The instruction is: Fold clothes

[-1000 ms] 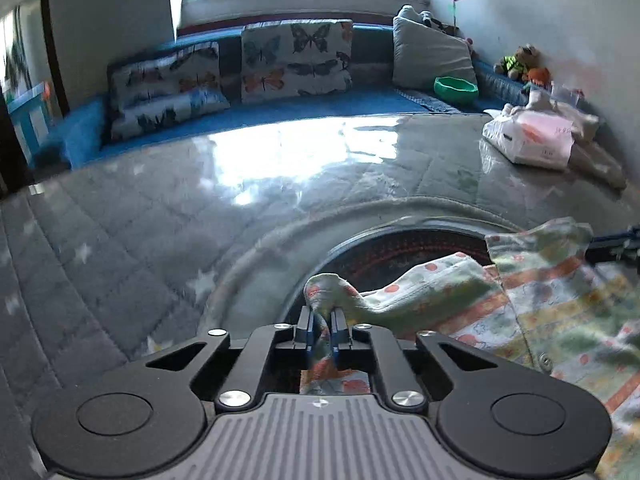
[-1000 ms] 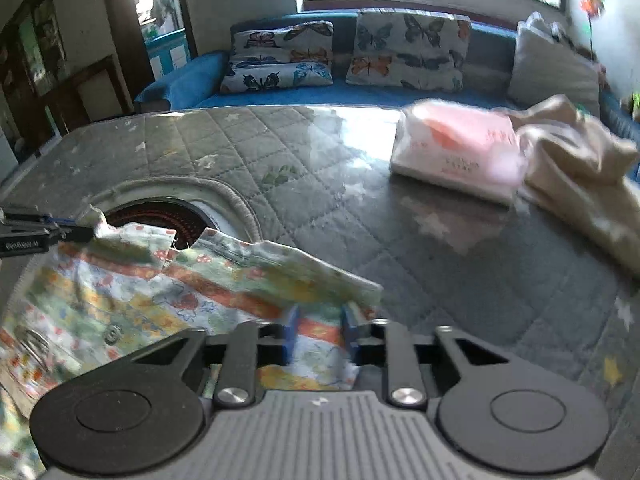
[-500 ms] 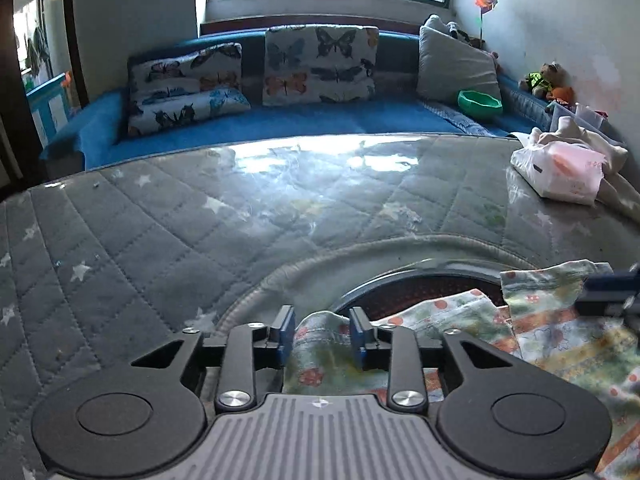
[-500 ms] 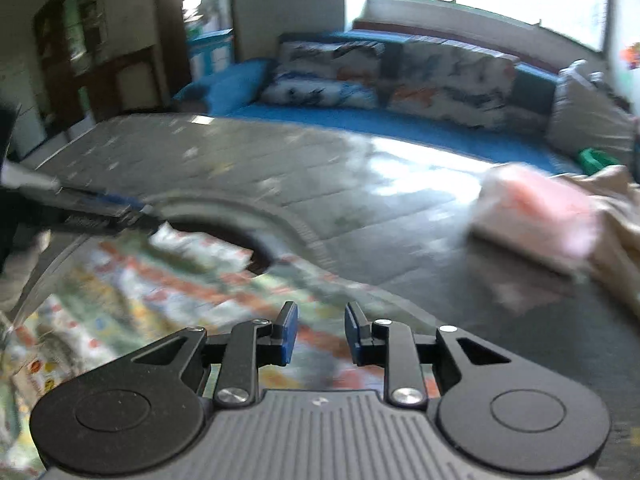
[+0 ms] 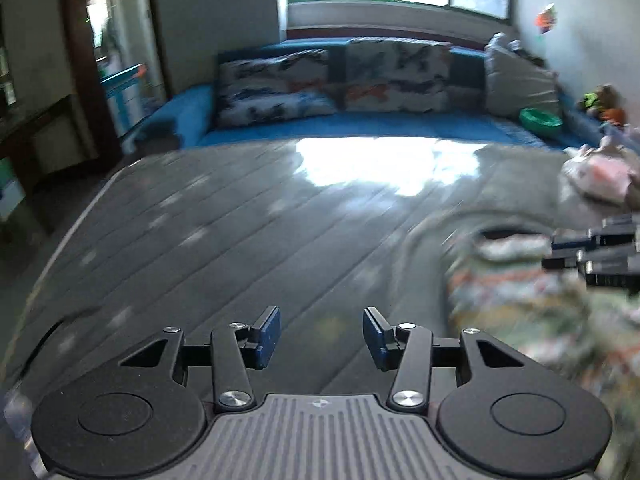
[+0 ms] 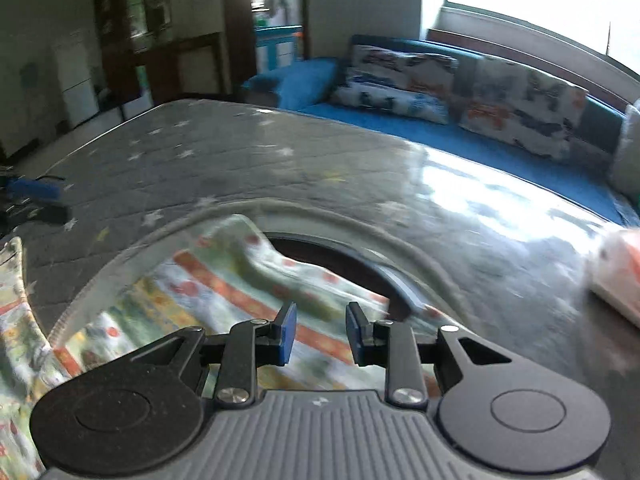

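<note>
A patterned garment (image 6: 224, 280) with orange stripes and pale prints lies flat on the grey quilted surface (image 6: 200, 160), partly over a dark round opening (image 6: 332, 256). In the left wrist view it shows blurred at the right (image 5: 540, 312). My left gripper (image 5: 320, 336) is open and empty over bare quilt, left of the garment. My right gripper (image 6: 318, 332) is open and empty just above the garment. The right gripper shows at the right edge of the left wrist view (image 5: 592, 252), and the left one at the left edge of the right wrist view (image 6: 32, 200).
A blue sofa (image 5: 360, 124) with butterfly cushions (image 5: 392, 80) runs behind the surface. A pink and white packet (image 6: 616, 272) lies at the right, with a green bowl (image 5: 540, 118) and soft toys (image 5: 600, 104) beyond. A doorway and dark cabinets (image 6: 140, 48) stand at the left.
My left gripper let go of the garment, opened wide and swung left over bare quilt. My right gripper stayed open and turned left over the garment.
</note>
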Demonstrator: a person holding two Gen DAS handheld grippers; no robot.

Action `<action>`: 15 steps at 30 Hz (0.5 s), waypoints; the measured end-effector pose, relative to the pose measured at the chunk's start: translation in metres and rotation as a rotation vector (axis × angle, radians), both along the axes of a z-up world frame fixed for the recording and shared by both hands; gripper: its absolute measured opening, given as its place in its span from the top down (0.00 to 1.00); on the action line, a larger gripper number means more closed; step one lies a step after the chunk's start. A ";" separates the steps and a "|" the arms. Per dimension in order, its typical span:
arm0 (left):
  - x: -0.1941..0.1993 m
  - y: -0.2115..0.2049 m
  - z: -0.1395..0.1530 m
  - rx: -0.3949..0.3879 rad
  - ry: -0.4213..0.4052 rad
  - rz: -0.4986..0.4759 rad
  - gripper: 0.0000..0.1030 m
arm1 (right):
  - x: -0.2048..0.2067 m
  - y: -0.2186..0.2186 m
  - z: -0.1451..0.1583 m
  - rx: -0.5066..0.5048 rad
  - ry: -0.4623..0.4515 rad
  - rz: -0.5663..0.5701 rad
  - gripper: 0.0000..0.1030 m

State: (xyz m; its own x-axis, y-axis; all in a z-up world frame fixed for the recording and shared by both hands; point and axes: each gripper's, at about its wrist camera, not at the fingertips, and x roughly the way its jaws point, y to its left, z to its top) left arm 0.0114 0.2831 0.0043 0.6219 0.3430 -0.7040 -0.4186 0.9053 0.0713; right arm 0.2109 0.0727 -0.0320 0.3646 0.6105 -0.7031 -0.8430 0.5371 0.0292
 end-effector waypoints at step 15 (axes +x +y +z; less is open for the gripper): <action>-0.114 0.014 -0.023 -0.026 0.049 0.224 0.51 | -0.012 0.031 0.001 0.000 0.011 0.034 0.64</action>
State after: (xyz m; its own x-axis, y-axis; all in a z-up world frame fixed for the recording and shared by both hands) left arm -0.1025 0.2975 -0.0186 0.4975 0.4498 -0.7417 -0.6056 0.7923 0.0742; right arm 0.1988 0.1034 -0.0314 0.3358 0.6225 -0.7069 -0.8603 0.5083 0.0389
